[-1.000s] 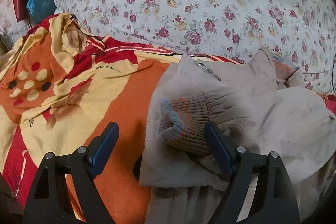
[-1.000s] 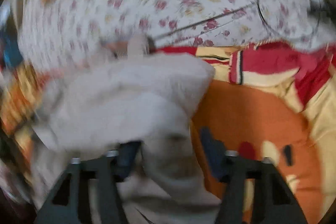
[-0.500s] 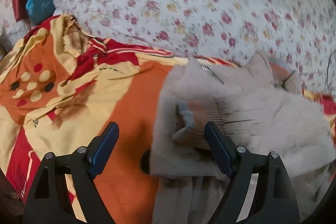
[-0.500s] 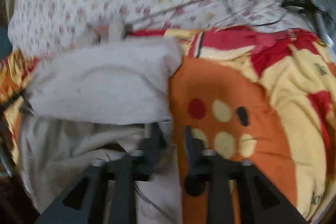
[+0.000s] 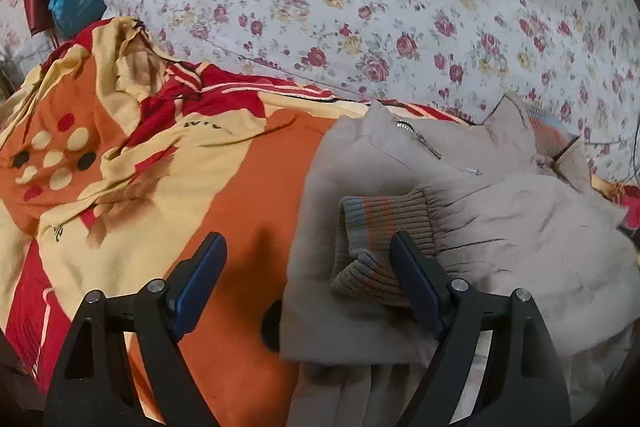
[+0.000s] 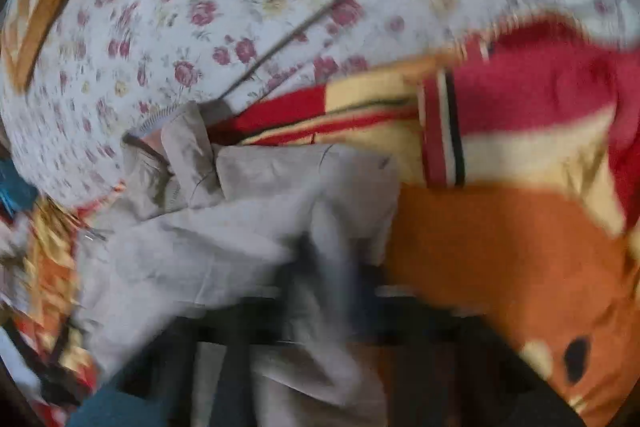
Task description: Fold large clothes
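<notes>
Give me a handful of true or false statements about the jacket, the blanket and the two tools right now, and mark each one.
1. The left tool is open. True.
2. The beige jacket lies on an orange, yellow and red blanket. True.
3. The left tool is clamped on the ribbed cuff. False: the cuff lies against the inner side of one finger, not pinched.
4. The cuff is plain white. False: it is brown ribbed knit with grey and orange stripes.
5. The jacket has a metal zipper. True.
6. The right wrist view is sharp. False: it is motion blurred, and beige fabric runs down over the right tool.
</notes>
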Available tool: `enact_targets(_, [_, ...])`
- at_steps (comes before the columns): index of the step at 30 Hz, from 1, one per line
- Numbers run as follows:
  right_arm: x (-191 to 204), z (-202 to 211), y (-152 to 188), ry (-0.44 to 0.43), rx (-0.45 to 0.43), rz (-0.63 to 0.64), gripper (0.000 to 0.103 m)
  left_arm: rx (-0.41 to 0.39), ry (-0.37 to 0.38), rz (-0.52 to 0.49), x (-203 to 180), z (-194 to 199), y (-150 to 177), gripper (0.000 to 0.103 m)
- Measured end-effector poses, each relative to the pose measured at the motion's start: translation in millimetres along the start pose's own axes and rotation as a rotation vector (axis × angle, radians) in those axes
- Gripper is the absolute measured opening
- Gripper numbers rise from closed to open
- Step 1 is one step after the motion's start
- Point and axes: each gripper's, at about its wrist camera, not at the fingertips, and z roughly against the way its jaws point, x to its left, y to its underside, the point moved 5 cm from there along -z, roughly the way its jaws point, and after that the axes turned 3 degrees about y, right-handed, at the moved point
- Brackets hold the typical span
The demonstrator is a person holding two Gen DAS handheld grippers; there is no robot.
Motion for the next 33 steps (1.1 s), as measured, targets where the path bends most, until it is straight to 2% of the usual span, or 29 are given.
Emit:
enact_targets(2, [3.5,15.3,-5.2,0.12,-0.12,0.092,0.0,0.005,-0.019,-0.017,-4.7,-7.1,0.5,0.084])
enact_targets(3, [-1.8,15.7,-9.2,0.242,-0.173,0.128,0.0,0.007,-0.027,-0.025,-6.8,-10.5,1.1,0.084])
enact_targets(4, [-12.1,8.4,-10.5,0.345,-0.169,0.137,0.0,0.01,-0.036,-0.033,-8.7,-13.7,2.2,0.084])
enact_targets(5, [-18.9,1.0,-8.2,0.319,-0.127,0.113,0.0,0.013,-0.045,-0.039,-9.7,-16.0,3.6,0.084])
enact_targets(7, [-26.7,2.7,0.1,0.171,-0.068,0.033,0.001,0.007,-0.043,-0.035,-9.0,-12.9,3.9,0.084])
enact_targets(8, [-27.0,16.5,6.3,0.119,-0.077,0.017,0.008,0.006,-0.038,-0.031,-7.7,-11.1,3.5,0.084])
enact_targets(9, [-25.8,27.5,11.1,0.103,-0.086,0.029,0.013,0.008,-0.035,-0.025,-6.6,-10.8,3.8,0.084])
enact_targets(10, [-22.2,37.9,16.4,0.08,-0.09,0.05,0.038,0.011,-0.033,-0.019,-6.3,-11.7,4.0,0.084])
enact_targets(11, [-18.0,47.8,22.5,0.038,-0.093,0.066,0.069,0.017,-0.029,-0.007,-5.6,-12.8,5.2,0.084])
enact_targets(12, [-14.0,54.2,28.2,-0.008,-0.092,0.066,0.078,0.018,-0.027,0.0,-5.3,-12.9,6.1,0.084])
enact_targets(13, [-10.3,54.2,32.6,-0.03,-0.076,0.065,0.081,0.016,-0.027,0.004,-5.3,-12.7,6.8,0.084])
enact_targets(15, [1.0,40.9,34.7,-0.027,-0.024,0.07,0.08,0.008,-0.029,-0.001,-5.1,-11.3,8.2,0.084])
enact_targets(16, [5.5,32.0,34.6,-0.026,-0.009,0.073,0.076,0.006,-0.028,-0.003,-4.6,-10.3,9.6,0.085])
enact_targets(19, [18.9,7.5,34.0,-0.035,0.04,0.111,0.014,0.004,-0.013,0.005,-2.2,-7.1,13.1,0.085])
enact_targets(20, [23.2,13.2,29.0,0.013,0.0,0.152,0.005,0.0,-0.007,0.006,-1.8,-6.3,13.8,0.085])
enact_targets(22, [30.5,25.3,21.2,0.068,-0.083,0.208,0.004,-0.001,0.0,0.006,-3.7,-7.8,13.0,0.087])
enact_targets(23, [28.1,28.5,15.4,0.071,-0.119,0.185,0.003,0.001,0.006,0.006,-5.7,-9.3,12.8,0.087])
enact_targets(24, [22.5,25.0,13.4,0.077,-0.126,0.167,0.003,0.002,0.012,0.006,-7.9,-10.8,12.6,0.088])
enact_targets(25, [16.2,13.0,12.5,0.119,-0.114,0.152,0.003,0.003,0.018,0.003,-10.4,-12.1,12.4,0.088])
enact_targets(27, [13.8,-5.3,18.9,0.129,-0.067,0.15,0.003,0.001,0.006,-0.015,-13.9,-12.1,12.3,0.088])
enact_targets(28, [15.8,-2.7,21.7,0.132,-0.082,0.161,0.004,-0.003,0.003,-0.022,-13.8,-10.7,12.3,0.088])
enact_targets(29, [17.3,3.1,22.2,0.131,-0.094,0.16,0.013,-0.002,0.004,-0.023,-12.8,-10.0,12.5,0.088])
enact_targets(30, [16.7,12.8,22.7,0.135,-0.1,0.146,0.016,0.002,0.006,-0.019,-11.5,-10.0,12.6,0.088])
enact_targets(31, [15.4,23.0,23.8,0.14,-0.1,0.128,0.028,0.006,0.008,-0.011,-9.8,-9.8,12.8,0.088])
enact_targets(32, [15.4,35.9,26.6,0.134,-0.105,0.114,0.035,0.012,0.012,0.002,-7.9,-8.6,13.1,0.088])
enact_targets(33, [18.4,48.1,30.7,0.111,-0.119,0.117,0.036,0.015,0.013,0.007,-6.9,-7.3,13.2,0.088])
